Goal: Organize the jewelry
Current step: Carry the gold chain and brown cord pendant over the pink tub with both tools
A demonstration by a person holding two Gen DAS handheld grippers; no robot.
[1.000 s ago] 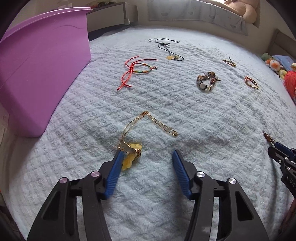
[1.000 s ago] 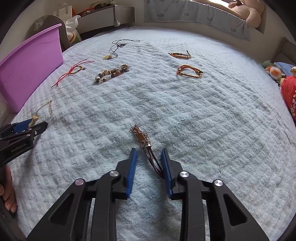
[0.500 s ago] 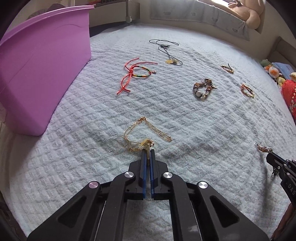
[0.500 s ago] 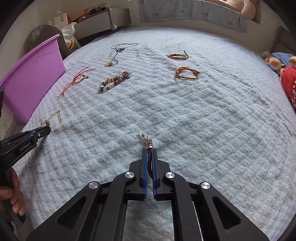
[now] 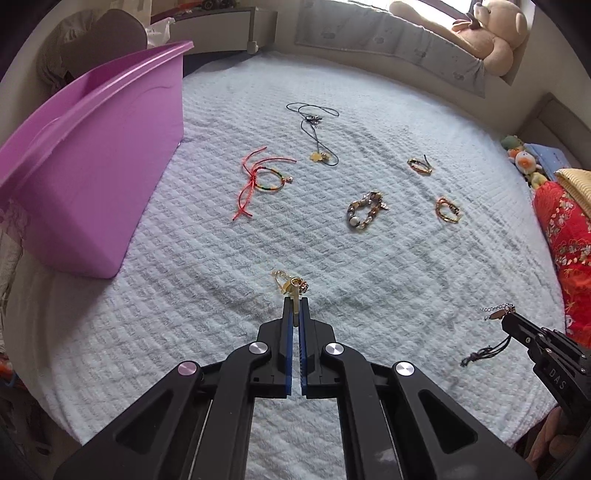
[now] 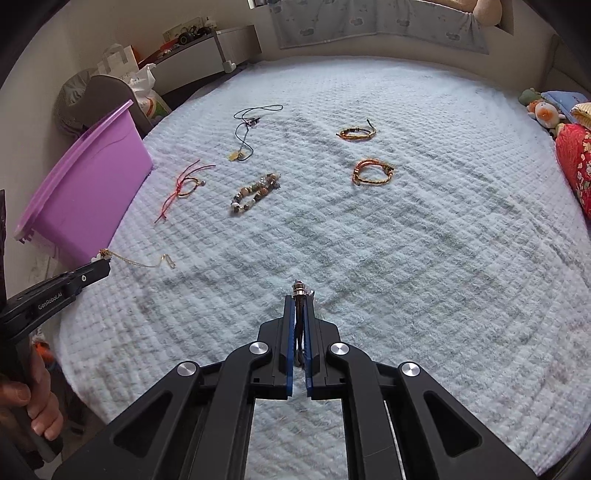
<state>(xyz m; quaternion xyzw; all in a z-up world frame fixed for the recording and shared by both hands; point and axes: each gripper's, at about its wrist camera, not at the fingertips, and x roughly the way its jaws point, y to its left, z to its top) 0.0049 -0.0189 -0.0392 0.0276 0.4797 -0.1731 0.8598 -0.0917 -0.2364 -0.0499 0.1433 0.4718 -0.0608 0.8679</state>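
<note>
My left gripper (image 5: 295, 303) is shut on a gold chain with a yellow pendant (image 5: 291, 283), held above the pale blue blanket (image 5: 369, 280); in the right wrist view the chain (image 6: 147, 262) trails from its tips down toward the blanket. My right gripper (image 6: 299, 300) is shut on a dark cord bracelet with a metal clasp (image 6: 300, 288), whose cord (image 5: 484, 352) dangles below the jaws. A purple bin (image 5: 92, 166) stands at the left edge of the bed. A red string bracelet (image 5: 266, 177), black cord necklace (image 5: 317, 125) and beaded bracelet (image 5: 364, 214) lie farther away.
Two orange braided bracelets (image 6: 371, 172) (image 6: 356, 133) lie far right on the blanket. A teddy bear (image 5: 491, 33) sits on the window ledge. Plush toys (image 5: 524, 162) and a red patterned cushion (image 5: 569, 236) line the right side. A hand (image 6: 33, 402) grips the left tool.
Both grippers went from open to shut on their pieces. Both then rose, lifting the gold chain and the cord bracelet off the blanket.
</note>
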